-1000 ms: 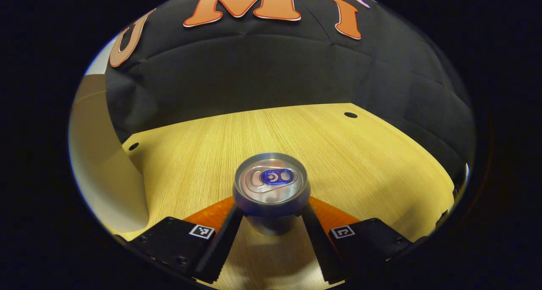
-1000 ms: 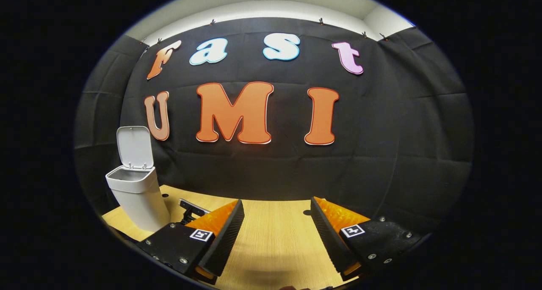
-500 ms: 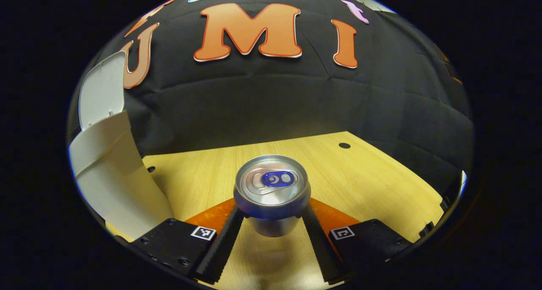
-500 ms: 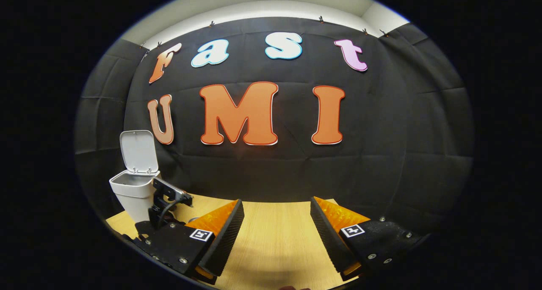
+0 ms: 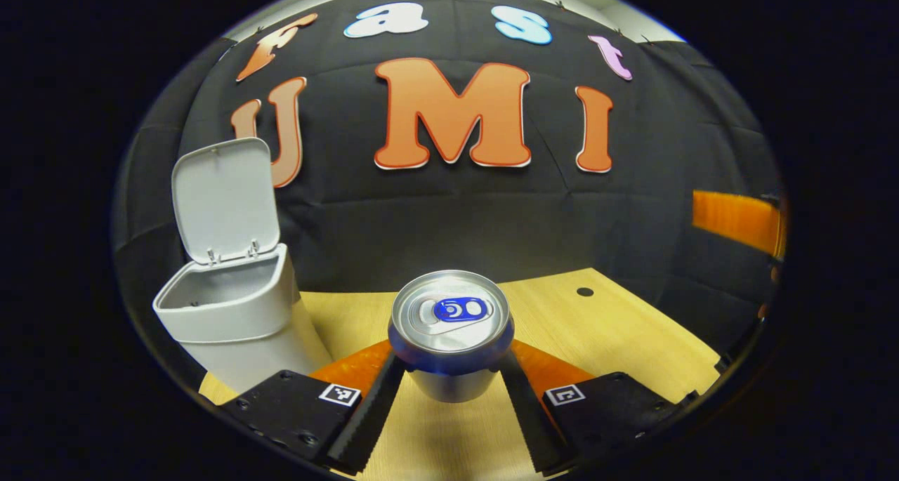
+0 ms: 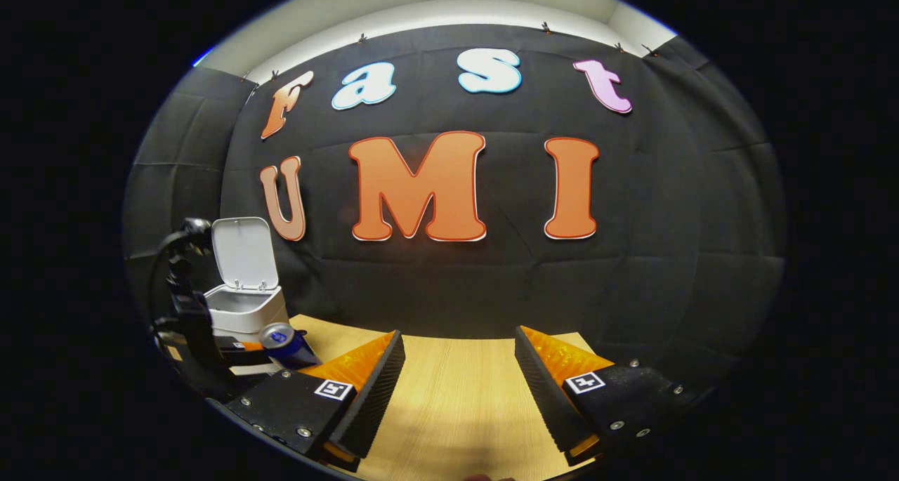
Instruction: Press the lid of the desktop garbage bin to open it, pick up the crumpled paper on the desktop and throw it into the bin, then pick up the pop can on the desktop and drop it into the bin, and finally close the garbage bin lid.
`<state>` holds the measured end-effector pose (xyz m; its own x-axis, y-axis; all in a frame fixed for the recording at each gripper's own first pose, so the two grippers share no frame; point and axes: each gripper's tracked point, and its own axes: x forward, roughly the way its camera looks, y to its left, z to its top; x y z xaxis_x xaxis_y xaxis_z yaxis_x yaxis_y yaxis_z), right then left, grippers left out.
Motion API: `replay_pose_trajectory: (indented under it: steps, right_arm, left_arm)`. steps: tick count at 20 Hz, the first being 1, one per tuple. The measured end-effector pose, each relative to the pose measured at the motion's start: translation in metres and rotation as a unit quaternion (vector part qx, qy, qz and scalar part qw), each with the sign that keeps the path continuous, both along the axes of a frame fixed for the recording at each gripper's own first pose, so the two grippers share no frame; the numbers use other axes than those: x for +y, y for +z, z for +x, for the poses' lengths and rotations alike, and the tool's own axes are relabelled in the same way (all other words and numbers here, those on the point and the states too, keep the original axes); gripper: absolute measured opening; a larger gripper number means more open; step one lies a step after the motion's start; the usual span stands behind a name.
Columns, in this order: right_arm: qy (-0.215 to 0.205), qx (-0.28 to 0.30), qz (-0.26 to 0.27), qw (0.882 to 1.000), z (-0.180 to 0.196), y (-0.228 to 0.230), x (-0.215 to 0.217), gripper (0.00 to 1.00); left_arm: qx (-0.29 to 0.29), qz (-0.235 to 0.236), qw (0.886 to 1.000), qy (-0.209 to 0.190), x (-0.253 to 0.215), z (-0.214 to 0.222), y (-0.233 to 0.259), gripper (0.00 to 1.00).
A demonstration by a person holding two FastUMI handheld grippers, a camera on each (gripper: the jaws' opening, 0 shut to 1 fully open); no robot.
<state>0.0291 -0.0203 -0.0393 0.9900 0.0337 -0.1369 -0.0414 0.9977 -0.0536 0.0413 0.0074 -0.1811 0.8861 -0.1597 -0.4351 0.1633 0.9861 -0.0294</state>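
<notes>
My left gripper (image 5: 449,370) is shut on a silver pop can (image 5: 449,319) with a blue tab, holding it upright above the wooden table (image 5: 618,340). The white bin (image 5: 232,319) stands to the can's left, its lid (image 5: 225,200) raised upright and its mouth open. In the right gripper view the same can (image 6: 281,339) hangs at the far left, just in front of the bin (image 6: 247,311) and its raised lid (image 6: 244,253). My right gripper (image 6: 460,351) hovers open over the table (image 6: 456,411), with nothing between its fingers.
One of the right gripper's fingers (image 5: 734,221) juts in at the right edge of the left gripper view. A small dark hole (image 5: 584,292) marks the tabletop far right. The black cloth wall rises right behind the table.
My left gripper has risen with the can and tipped upward, bringing the whole open bin into its view. In the right gripper view the can has come up beside the bin.
</notes>
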Motion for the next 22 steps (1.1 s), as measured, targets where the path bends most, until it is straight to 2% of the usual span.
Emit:
replay_pose_trajectory:
  steps: [3, 12, 22]
  right_arm:
    - [0.013, 0.0, -0.005, 1.0, 0.007, -0.001, 0.014, 0.94]
    - [0.042, 0.008, -0.003, 0.999, 0.029, -0.009, 0.047, 0.94]
    - [0.041, 0.02, -0.009, 0.999, 0.046, -0.018, 0.061, 0.94]
  left_arm:
    - [0.007, -0.006, 1.0, 0.03, 0.024, -0.006, 0.024, 0.8]
    - [-0.034, 0.007, 0.995, 0.091, 0.102, 0.002, 0.093, 0.8]
    - [-0.065, 0.05, 0.984, 0.161, 0.205, 0.045, 0.118, 0.8]
